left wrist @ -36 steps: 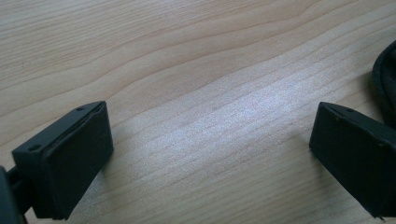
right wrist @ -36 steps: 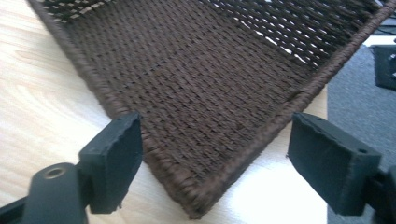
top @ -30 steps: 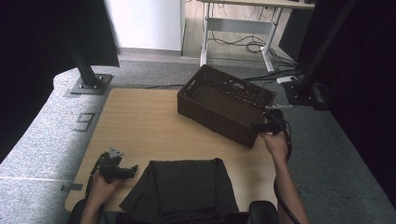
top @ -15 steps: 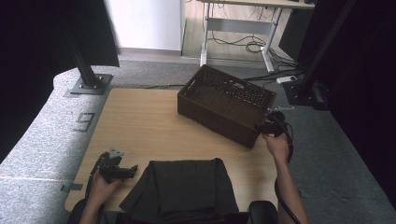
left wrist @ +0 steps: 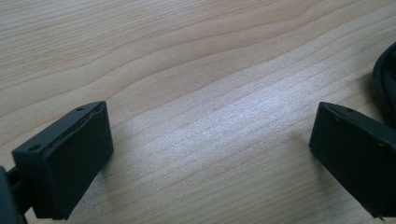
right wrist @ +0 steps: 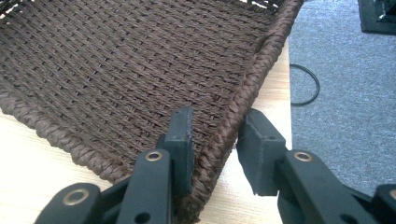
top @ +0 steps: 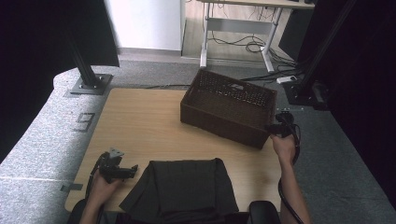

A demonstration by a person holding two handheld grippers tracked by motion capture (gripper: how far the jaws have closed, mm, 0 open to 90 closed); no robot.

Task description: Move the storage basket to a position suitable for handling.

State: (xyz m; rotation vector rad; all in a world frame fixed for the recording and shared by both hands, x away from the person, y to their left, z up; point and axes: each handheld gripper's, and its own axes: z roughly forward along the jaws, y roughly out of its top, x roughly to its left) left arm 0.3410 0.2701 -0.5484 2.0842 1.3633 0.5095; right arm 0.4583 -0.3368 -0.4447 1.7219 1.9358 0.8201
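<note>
A dark brown woven basket (top: 229,109) stands at the table's far right, empty. My right gripper (top: 279,125) is at its near right corner. In the right gripper view my right gripper (right wrist: 217,126) straddles the braided rim (right wrist: 261,65), one jaw inside against the wall and one outside, shut on it. A dark folded garment (top: 187,186) lies at the table's near edge. Left of it my left gripper (top: 128,170) rests low over the wood. In the left gripper view my left gripper (left wrist: 210,135) is wide open over bare wood, the garment's edge (left wrist: 386,79) at the right.
The wooden table (top: 135,126) has bare surface across its left and middle. Grey carpet (top: 341,163) lies past the right edge, with a black cable loop (right wrist: 306,86) on it. Black stand bases (top: 88,84) sit beyond the far corners.
My right hand and gripper have edged slightly right and forward at the basket's corner. The left gripper, the garment and the basket stay about where they were.
</note>
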